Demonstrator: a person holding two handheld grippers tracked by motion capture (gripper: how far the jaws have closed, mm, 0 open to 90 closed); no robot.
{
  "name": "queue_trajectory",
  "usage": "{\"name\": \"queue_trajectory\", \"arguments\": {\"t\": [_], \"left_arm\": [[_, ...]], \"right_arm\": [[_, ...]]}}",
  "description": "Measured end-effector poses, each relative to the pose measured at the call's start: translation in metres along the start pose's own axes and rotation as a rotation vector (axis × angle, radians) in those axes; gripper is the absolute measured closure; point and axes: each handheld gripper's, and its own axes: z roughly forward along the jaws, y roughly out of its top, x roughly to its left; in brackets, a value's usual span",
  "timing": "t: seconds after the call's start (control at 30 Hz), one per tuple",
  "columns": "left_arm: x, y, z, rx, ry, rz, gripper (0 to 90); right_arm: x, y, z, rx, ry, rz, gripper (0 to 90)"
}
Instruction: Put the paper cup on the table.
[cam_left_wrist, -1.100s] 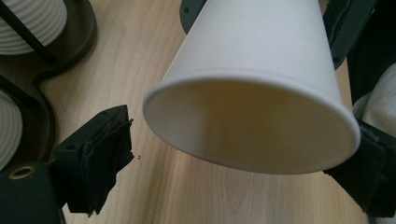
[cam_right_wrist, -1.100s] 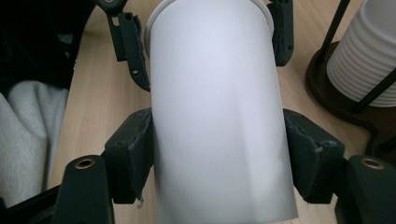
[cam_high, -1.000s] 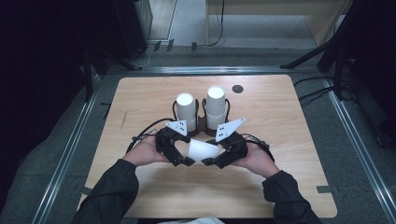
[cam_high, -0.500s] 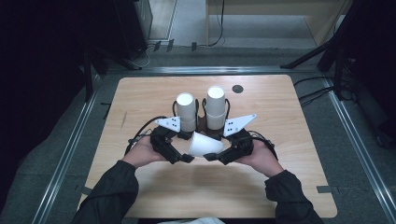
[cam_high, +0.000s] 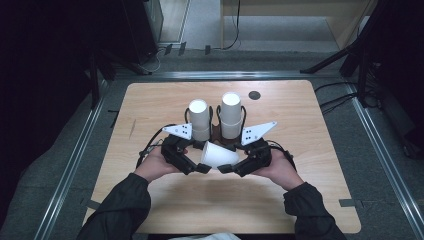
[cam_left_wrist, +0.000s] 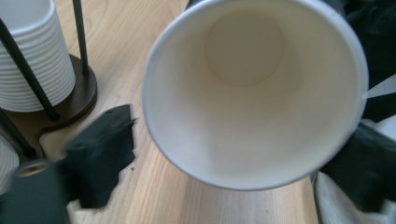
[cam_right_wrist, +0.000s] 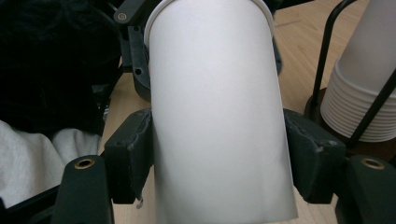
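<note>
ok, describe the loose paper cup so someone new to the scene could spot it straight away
On the light wooden table, two upright stacks of white paper cups stand in a dark wire holder. Just in front of them, between the person's hands, is the single white paper cup. Unlike its neighbours it lies on its side, clamped by the right gripper, with its open mouth towards the left gripper.

The cup (cam_right_wrist: 219, 112) looks like matt white paper, smooth outside and inside. The table (cam_high: 300, 125) is pale wood with visible grain and a light sheen. The stacked cups (cam_left_wrist: 32, 56) show ribbed rims in a dark, thin metal holder (cam_left_wrist: 79, 37)
</note>
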Motion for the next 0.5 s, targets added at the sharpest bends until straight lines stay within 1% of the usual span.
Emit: {"name": "queue_trajectory", "arguments": {"t": [0.07, 0.13, 0.27, 0.5], "left_arm": [[0.0005, 0.0001, 0.0000, -0.008, -0.016, -0.006, 17.5], [0.0007, 0.0004, 0.0003, -0.013, -0.021, -0.013, 17.9], [-0.0001, 0.0007, -0.0002, -0.008, -0.008, -0.007, 21.5], [-0.0007, 0.0023, -0.0003, 0.011, -0.003, 0.000, 23.5]], "right_arm": [[-0.0001, -0.0001, 0.0003, -0.005, 0.004, 0.001, 31.4], [0.0003, -0.0001, 0.0013, -0.002, 0.006, 0.003, 31.4], [0.0001, -0.0005, 0.0024, 0.006, 0.007, 0.009, 32.0], [-0.0003, -0.0007, 0.0031, 0.014, 0.003, 0.006, 32.3]]}}
